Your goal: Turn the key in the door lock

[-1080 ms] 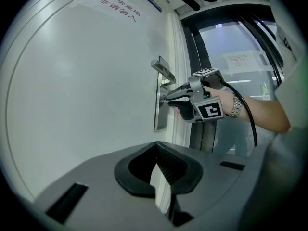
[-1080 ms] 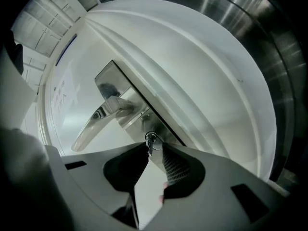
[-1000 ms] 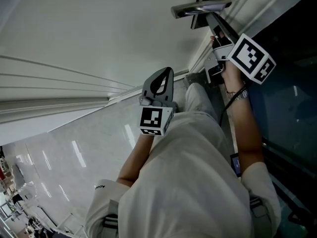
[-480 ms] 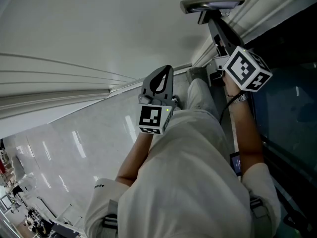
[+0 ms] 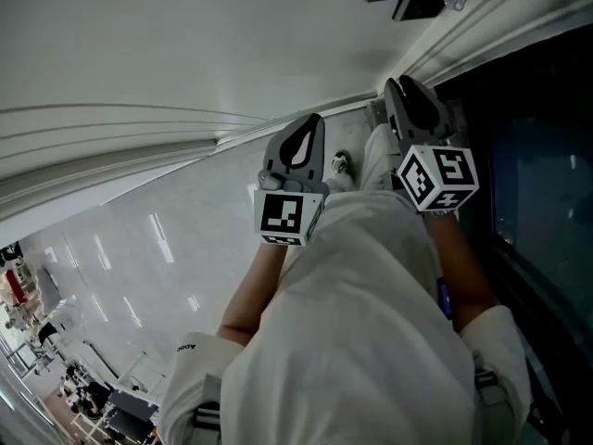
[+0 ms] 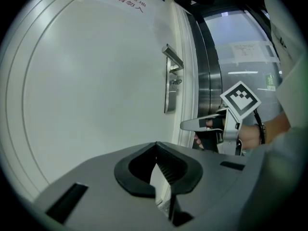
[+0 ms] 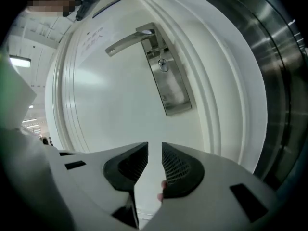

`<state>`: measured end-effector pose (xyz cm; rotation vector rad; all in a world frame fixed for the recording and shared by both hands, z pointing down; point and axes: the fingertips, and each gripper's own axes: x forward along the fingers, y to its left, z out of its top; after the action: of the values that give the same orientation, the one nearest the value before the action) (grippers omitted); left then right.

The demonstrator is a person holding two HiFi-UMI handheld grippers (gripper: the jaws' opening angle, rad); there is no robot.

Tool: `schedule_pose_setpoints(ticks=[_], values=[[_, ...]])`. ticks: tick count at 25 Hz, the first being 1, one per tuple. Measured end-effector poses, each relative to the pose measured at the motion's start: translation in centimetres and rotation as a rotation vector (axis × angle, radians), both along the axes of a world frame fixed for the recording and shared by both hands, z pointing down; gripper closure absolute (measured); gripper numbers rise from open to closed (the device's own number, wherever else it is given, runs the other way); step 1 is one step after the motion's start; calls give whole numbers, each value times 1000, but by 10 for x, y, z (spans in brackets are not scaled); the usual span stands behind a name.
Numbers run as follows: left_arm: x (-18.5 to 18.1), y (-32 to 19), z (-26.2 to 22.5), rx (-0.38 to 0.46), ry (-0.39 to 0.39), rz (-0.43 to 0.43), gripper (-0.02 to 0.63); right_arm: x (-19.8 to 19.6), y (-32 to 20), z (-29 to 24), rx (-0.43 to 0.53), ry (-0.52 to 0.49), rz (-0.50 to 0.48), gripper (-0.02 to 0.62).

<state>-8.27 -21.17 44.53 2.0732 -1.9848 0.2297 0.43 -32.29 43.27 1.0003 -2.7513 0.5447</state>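
right gripper view up first: pointing the right gripper (image 7: 155, 146) at the white door (image 7: 110, 105) from well short of the lock plate (image 7: 169, 88), with jaws just having been easing open and now standing a narrow gap apart with nothing between them, leaving what looks like the key (image 7: 163, 65) sitting untouched in that plate under the handle (image 7: 126, 43). carrying the left gripper (image 6: 156, 146) closed tip to tip and empty. reading this as a spell off the key; calling next, probably, for raising the right gripper to the key's head, pinching it firmly and only then rolling the wrist.
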Motion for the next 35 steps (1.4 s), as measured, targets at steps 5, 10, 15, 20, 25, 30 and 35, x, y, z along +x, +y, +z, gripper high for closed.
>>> schedule_pose_setpoints(ticks=[5,10,15,20,25,30,35], values=[[4,2,11,11,13,-25,598,-2,30,21,38,76,-54,576],[12,-4,25,7,34,-3,598,-1,56,41,39,109,-144,591],[8,-2,47,-37,53,-26,598,2,77,65,26,159,-176,591],[8,6,69,-61,55,-45,598,-1,91,90,11,186,-230,591],[13,17,79,-73,40,-46,598,-3,97,92,34,178,-239,591],[8,25,87,-83,65,-79,598,-6,99,103,39,213,-240,591],[13,27,94,-83,69,-77,598,-3,104,101,77,225,-257,592]])
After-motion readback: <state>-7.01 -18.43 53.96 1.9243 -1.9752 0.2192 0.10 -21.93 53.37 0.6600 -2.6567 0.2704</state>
